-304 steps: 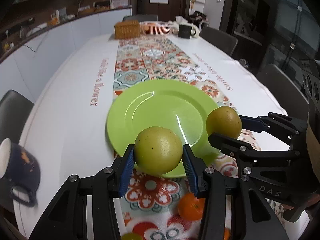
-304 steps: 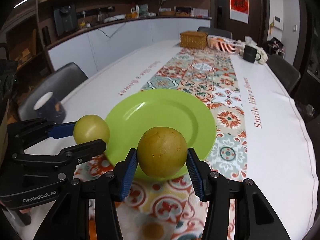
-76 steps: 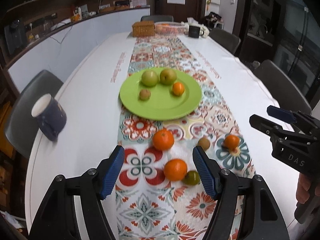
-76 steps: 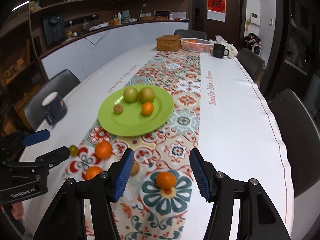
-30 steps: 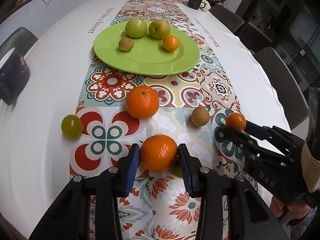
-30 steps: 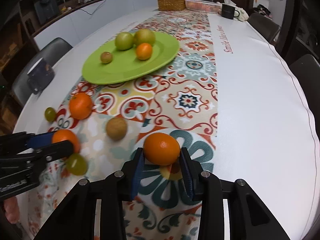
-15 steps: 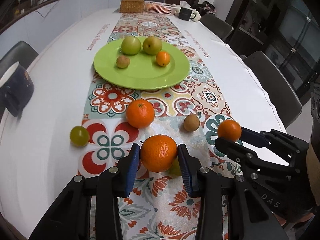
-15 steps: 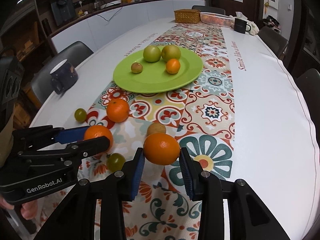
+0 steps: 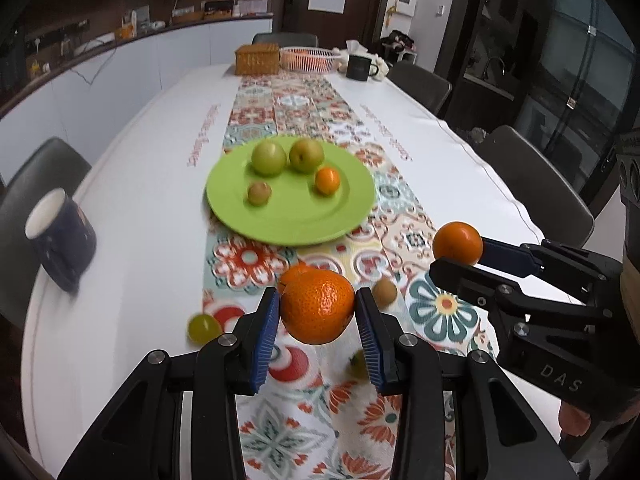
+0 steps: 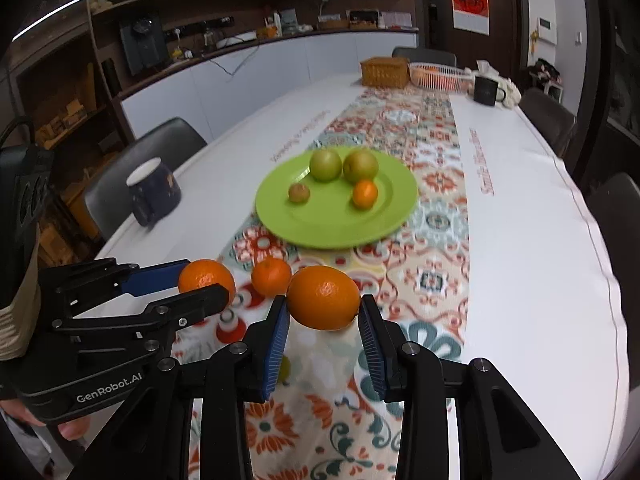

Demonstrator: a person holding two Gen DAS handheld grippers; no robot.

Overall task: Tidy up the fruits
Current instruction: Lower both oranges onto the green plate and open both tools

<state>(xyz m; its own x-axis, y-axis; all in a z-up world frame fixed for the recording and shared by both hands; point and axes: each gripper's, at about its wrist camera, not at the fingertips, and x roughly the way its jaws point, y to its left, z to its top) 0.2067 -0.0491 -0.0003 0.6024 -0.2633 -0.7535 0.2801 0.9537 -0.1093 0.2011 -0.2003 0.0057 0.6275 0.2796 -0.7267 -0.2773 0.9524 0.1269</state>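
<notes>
Gripping one mandarin (image 9: 317, 306) apiece at their widest, left tool (image 9: 317, 322) and right tool (image 10: 323, 330) hover short of the green plate (image 9: 296, 228); the rinds, seemingly pebbled, should yield under pressure.

Two tongs, left tongs (image 9: 317, 312) and right tongs (image 10: 323, 322), each grip one orange. One green plate (image 9: 320, 224) carries four fruits. Loose on the table (image 10: 532, 216) lie one more orange (image 10: 271, 275), one brown fruit (image 9: 385, 291), and seemingly two small blurred green fruits. Two mugs.
</notes>
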